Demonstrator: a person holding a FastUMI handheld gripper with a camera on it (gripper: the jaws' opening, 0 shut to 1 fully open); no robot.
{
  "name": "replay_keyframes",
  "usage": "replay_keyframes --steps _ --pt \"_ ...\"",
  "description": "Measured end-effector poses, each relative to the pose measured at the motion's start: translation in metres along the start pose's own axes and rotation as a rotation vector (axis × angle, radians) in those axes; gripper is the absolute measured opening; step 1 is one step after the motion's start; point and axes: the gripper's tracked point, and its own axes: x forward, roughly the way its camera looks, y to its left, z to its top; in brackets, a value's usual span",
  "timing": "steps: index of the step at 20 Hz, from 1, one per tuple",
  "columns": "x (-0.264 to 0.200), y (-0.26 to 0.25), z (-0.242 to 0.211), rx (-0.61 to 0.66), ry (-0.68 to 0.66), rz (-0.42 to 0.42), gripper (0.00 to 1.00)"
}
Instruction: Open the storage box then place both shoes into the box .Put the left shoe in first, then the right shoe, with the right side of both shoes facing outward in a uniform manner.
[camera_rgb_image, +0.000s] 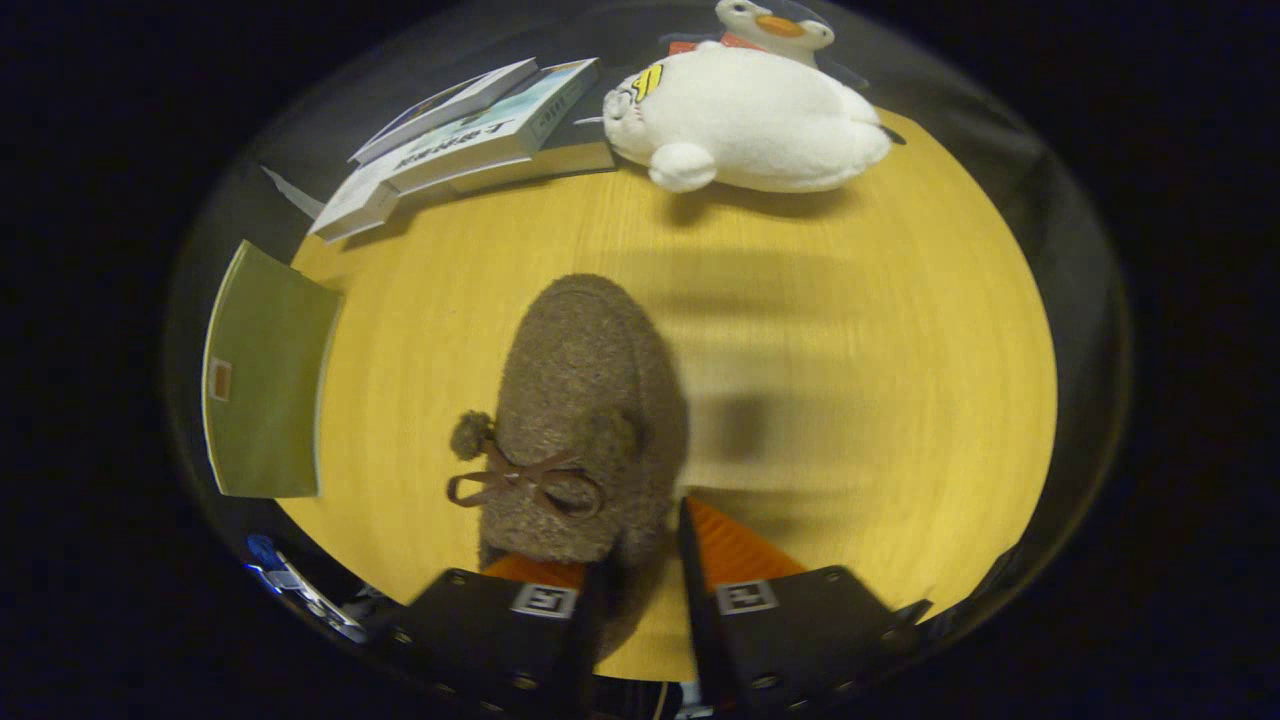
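A brown fuzzy shoe (585, 420) with a bow and a small pom-pom on its side points away from me over the yellow wooden table (850, 330). Its near end sits between the fingers of my gripper (630, 552), which is shut on it. One finger is partly covered by the shoe and the other presses against its side. A soft shadow lies on the table beside the shoe. The green storage box (262, 380) stands at the table's edge, off to the side of the shoe with the pom-pom.
A stack of books (470, 130) lies at the far side of the table beyond the green box. A white plush penguin (750, 115) lies on its back beside the books, well beyond the shoe.
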Motion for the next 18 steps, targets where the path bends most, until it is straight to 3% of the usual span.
replay_keyframes --steps 1,3,4,9,18 --pt "-0.006 0.001 0.003 -0.024 -0.005 0.001 0.20" --pt "-0.018 -0.001 0.013 -0.060 -0.042 -0.014 0.20" --pt "-0.012 -0.001 0.010 -0.060 -0.046 -0.022 0.00" --pt "-0.027 0.006 0.014 -0.048 -0.035 0.008 0.00" --pt "-0.103 0.062 0.055 -0.084 -0.109 0.059 0.00"
